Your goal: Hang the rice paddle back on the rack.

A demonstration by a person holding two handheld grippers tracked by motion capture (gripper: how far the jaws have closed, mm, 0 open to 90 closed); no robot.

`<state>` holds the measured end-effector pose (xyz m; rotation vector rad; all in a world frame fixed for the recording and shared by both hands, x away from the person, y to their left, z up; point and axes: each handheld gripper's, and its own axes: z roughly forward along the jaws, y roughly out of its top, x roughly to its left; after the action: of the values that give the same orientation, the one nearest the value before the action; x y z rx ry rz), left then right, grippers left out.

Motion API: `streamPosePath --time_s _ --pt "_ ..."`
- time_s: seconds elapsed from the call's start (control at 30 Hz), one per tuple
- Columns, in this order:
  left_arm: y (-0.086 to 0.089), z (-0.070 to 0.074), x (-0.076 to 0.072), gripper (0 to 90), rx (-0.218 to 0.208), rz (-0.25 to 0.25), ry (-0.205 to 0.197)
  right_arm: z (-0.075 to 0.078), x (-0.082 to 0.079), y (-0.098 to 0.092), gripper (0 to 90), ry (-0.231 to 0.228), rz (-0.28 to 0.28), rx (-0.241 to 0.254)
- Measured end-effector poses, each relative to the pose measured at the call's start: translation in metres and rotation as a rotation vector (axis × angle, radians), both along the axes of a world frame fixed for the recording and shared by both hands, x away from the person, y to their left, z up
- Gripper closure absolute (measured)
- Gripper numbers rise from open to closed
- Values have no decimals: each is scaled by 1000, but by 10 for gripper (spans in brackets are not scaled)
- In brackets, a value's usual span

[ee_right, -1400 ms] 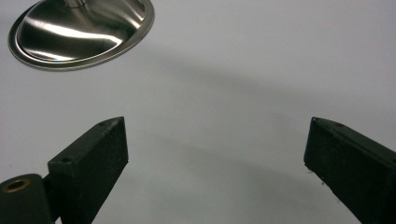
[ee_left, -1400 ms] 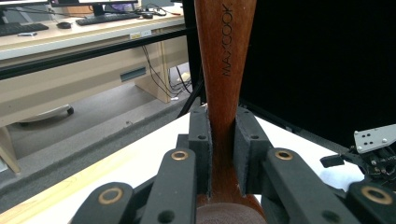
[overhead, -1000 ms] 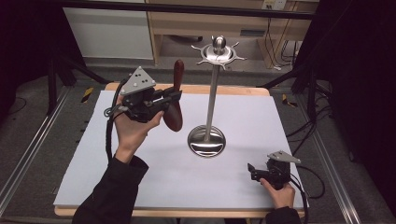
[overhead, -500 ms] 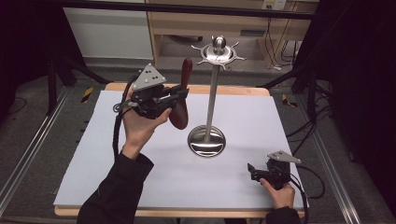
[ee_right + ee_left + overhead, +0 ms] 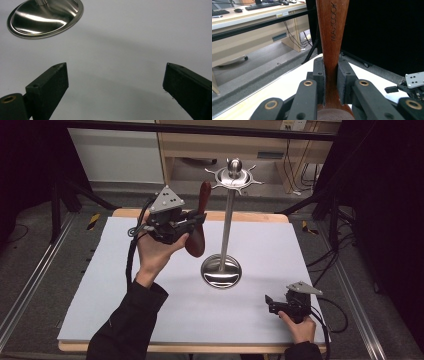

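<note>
Fingers [image 5: 343, 82] of my L gripper [image 5: 172, 222] clamp wooden spoon [image 5: 197, 227] upright beside rack [image 5: 227, 220], R gripper [image 5: 290, 304] fingers apart over surface [image 5: 125, 285]; spoon may pivot w/ narrow-neck grip.

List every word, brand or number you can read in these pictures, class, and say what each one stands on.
"MAXCOOK": stamped along the handle of the wooden utensil, which the left gripper holds.
A pale label on the front edge of the desk in the left gripper view: too small and blurred to read.
A tag on the shelf unit behind the table in the high view: too blurred to read.
</note>
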<state>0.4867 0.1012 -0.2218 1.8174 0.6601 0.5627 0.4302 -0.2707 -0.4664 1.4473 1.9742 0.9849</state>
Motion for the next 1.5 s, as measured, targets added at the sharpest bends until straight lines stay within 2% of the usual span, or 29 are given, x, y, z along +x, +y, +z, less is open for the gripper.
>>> streamPosePath --time_s 0.37,0.9,1.1,1.13,1.27,1.37,1.5 --pt "-6 -2 7 781 10 5 14 0 0 0 66 -1 -1 0" --pt "-14 -4 15 781 -5 0 24 0 0 0 66 -3 1 5" --pt "-15 -4 18 781 -7 4 7 0 0 0 66 -2 1 2" --pt "-16 -5 17 781 -10 -1 22 0 0 0 66 -1 1 3" --pt "-18 -7 18 781 -18 -2 21 0 0 0 66 -1 0 3" --pt "-20 -9 19 780 -24 0 8 0 0 0 66 -1 2 2" --pt "-21 -14 21 779 -57 -8 -4 0 0 0 66 0 3 4"
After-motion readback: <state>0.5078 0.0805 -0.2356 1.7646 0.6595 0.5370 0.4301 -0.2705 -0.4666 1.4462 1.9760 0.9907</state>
